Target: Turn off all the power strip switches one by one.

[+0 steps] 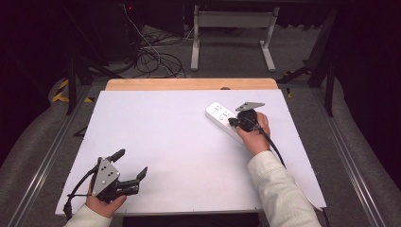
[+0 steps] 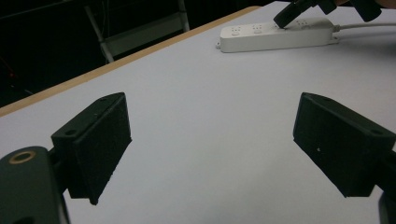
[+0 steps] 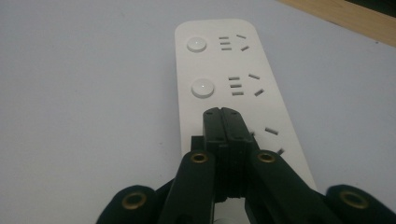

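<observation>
Pressed flat together, the jaws of the right tool (image 3: 227, 122) rest their joined tips on the top face of the white power strip (image 3: 224, 79), over the third socket group from the far end, right where that group's round switch button would sit. They pinch nothing; the closed tips serve as a single poking finger. Two further round buttons (image 3: 203, 87) lie uncovered beyond the tips, each beside its own set of slots. Judging by this, the step in hand is pressing a switch on the strip, and the next move calls for a short, straight push downward, then a lift clear without dragging the strip sideways.

Seen from above, the power strip (image 1: 221, 116) lies slantwise on the right far part of the white tabletop (image 1: 179, 142), under the right tool (image 1: 235, 122).

Well apart, at the near left corner, the left tool (image 1: 131, 164) hovers with its jaws spread wide, holding and touching nothing.
</observation>
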Motion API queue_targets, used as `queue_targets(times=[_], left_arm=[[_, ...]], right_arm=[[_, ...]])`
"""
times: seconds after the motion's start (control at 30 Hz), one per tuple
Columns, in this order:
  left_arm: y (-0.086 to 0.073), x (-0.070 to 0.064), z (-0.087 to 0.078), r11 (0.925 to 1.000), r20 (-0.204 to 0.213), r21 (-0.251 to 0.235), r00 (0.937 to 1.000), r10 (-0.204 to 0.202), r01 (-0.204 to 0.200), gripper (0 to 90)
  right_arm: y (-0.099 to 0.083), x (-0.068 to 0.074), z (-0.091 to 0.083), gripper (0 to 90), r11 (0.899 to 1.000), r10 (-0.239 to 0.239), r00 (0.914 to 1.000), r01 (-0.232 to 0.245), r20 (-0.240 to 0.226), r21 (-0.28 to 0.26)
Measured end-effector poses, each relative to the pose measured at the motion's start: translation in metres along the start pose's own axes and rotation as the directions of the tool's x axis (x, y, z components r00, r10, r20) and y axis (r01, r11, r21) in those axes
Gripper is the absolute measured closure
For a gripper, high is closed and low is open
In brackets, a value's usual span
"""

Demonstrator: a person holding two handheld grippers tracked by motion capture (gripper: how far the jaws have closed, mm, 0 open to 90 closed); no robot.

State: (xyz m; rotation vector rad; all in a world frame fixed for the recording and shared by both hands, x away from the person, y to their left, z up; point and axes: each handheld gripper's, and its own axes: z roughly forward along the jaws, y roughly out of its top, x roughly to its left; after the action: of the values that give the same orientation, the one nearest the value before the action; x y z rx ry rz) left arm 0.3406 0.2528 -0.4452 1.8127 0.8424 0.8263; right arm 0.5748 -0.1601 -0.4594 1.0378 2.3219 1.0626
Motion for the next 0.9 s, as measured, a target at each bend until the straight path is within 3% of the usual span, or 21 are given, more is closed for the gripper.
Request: queue_targets(times=[0.33,0.6,0.9], left_arm=[[0.0000,-0.0001,0.0000,1.0000,0.000,0.000,1.0000,0.000,0.000,11.8],[0.0001,-0.0002,-0.0003,1.0000,0.000,0.000,1.0000,0.002,-0.002,11.8],[0.0001,-0.0004,-0.0001,1.0000,-0.001,0.000,1.0000,0.005,-0.005,11.8]], right_arm=[[-0.0004,0.0013,0.0008,90.0,1.000,-0.011,0.9999,0.011,0.001,0.005],[-0.0011,0.0003,0.0018,90.0,1.000,0.015,0.9998,-0.015,-0.010,0.009],[-0.0001,0.0041,0.0024,90.0,1.000,-0.011,0.9998,0.011,0.015,0.014]])
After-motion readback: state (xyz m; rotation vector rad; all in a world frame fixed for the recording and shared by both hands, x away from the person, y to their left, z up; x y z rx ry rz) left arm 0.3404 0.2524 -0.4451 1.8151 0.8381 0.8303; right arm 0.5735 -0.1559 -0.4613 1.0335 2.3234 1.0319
